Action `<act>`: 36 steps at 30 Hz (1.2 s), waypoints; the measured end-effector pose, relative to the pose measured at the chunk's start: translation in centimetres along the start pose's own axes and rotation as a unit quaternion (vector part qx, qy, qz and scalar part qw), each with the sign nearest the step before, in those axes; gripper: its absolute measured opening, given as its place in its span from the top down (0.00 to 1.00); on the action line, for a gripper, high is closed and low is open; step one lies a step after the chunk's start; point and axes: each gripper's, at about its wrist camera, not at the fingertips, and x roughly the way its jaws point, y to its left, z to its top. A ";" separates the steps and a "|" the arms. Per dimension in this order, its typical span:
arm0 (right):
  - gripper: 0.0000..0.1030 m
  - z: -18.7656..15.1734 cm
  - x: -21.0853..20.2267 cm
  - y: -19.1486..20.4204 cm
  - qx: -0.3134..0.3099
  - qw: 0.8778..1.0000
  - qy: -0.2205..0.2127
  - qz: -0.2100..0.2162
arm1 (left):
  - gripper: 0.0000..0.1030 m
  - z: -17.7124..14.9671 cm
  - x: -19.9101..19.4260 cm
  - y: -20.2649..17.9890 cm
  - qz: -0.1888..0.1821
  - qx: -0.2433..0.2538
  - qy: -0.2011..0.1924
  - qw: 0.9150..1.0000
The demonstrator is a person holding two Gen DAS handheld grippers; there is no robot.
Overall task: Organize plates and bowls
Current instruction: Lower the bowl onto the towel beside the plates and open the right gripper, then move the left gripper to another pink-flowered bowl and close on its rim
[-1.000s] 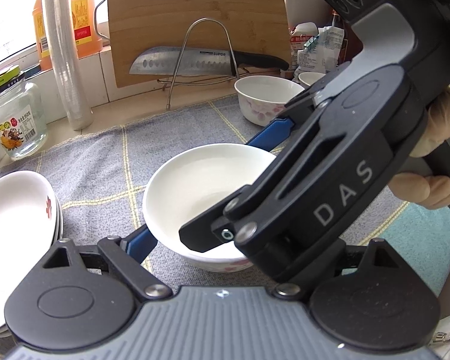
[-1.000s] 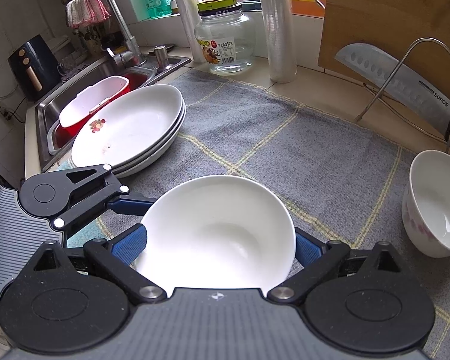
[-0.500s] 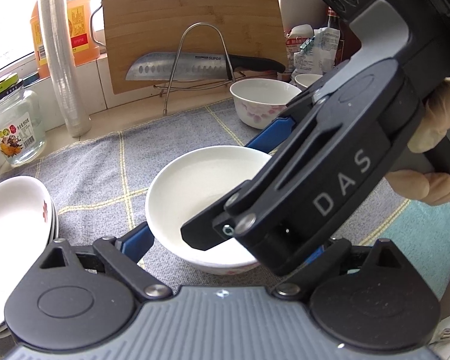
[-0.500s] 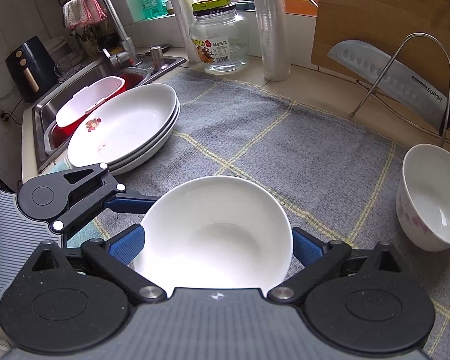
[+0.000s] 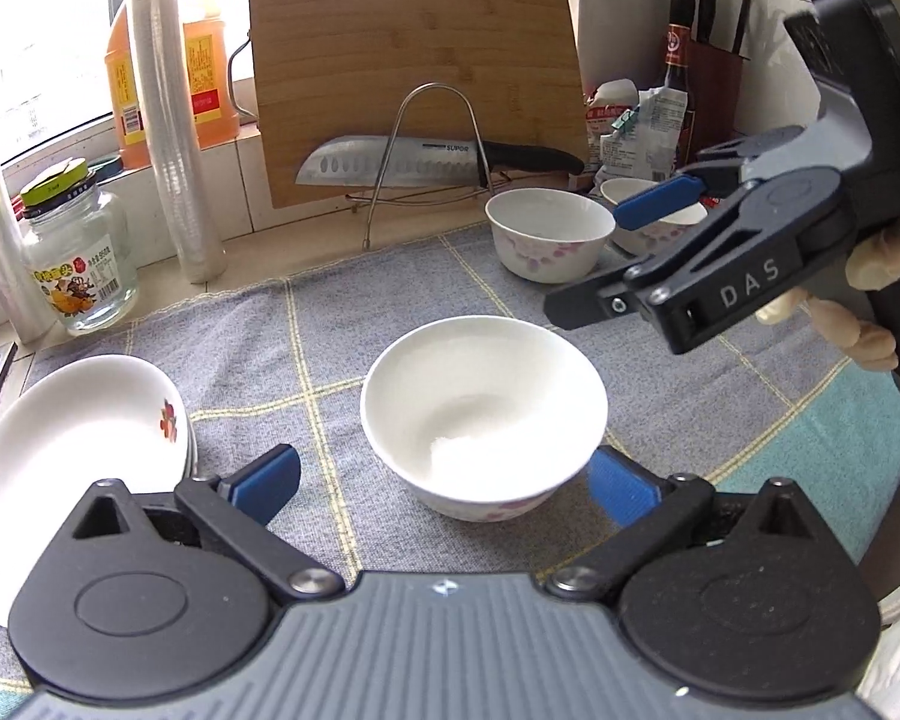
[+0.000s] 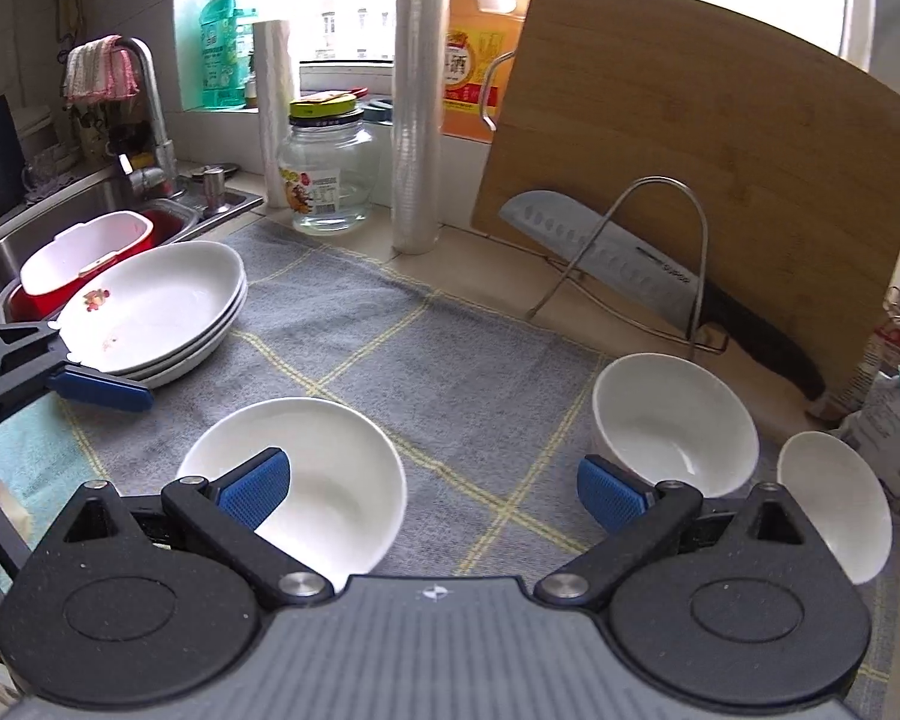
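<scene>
A white bowl (image 5: pixel 483 414) with pink flowers stands on the grey mat (image 5: pixel 342 324) between the fingers of my left gripper (image 5: pixel 444 486), whose jaws are opening; neither pad presses on it. My right gripper (image 5: pixel 618 252), open and empty, hangs above and to the right of that bowl in a gloved hand. In the right wrist view, the right gripper (image 6: pixel 432 489) has its left finger over the same bowl (image 6: pixel 330 474). Two more bowls (image 6: pixel 675 426) (image 6: pixel 834 510) stand at the right. A stack of white plates (image 6: pixel 156 306) sits at the mat's left.
A knife on a wire rack (image 5: pixel 390 165) leans against a wooden cutting board (image 5: pixel 414 60) at the back. A glass jar (image 5: pixel 78 264), wrap rolls and an oil jug line the sill. The sink (image 6: pixel 60 210) with a red tub lies left. Food packets crowd the right.
The right gripper has left the bowl, rising and swinging right toward the other bowls. The left jaws have spread wider and the left gripper has drawn back and up a little.
</scene>
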 end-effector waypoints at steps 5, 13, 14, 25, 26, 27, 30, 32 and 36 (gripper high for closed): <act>0.00 -2.0 -0.5 -1.7 0.012 0.999 0.002 -0.052 | 0.01 1.5 -0.1 -0.1 -0.004 -0.003 -0.013 1.000; 0.00 -4.6 -0.8 -4.0 0.035 0.996 0.016 -0.085 | 0.01 5.1 1.5 -0.9 -0.020 0.017 -0.028 0.999; 0.00 -4.9 -0.8 -4.2 0.037 0.995 0.020 -0.088 | 0.01 5.5 1.7 -1.0 -0.021 0.017 -0.027 0.999; 0.00 -7.0 0.8 -5.9 0.056 0.993 0.033 -0.102 | 0.01 10.4 5.6 -2.8 -0.042 0.027 -0.014 0.999; 0.00 -7.0 0.9 -6.0 0.057 0.993 0.033 -0.100 | 0.01 10.7 6.0 -2.9 -0.044 0.029 -0.011 0.999; 0.00 -7.0 1.1 -6.2 0.058 0.993 0.034 -0.097 | 0.01 11.0 6.5 -2.9 -0.044 0.031 -0.010 0.998; 0.00 -7.0 1.8 -6.7 0.058 0.993 0.036 -0.094 | 0.01 12.0 8.0 -3.2 -0.042 0.038 0.000 0.998; 0.00 -6.8 2.4 -7.0 0.058 0.993 0.038 -0.094 | 0.01 12.8 9.4 -3.2 -0.039 0.041 0.010 0.998; 0.00 -6.4 3.6 -7.6 0.055 0.993 0.042 -0.094 | 0.01 13.9 12.1 -3.4 -0.038 0.050 0.037 0.997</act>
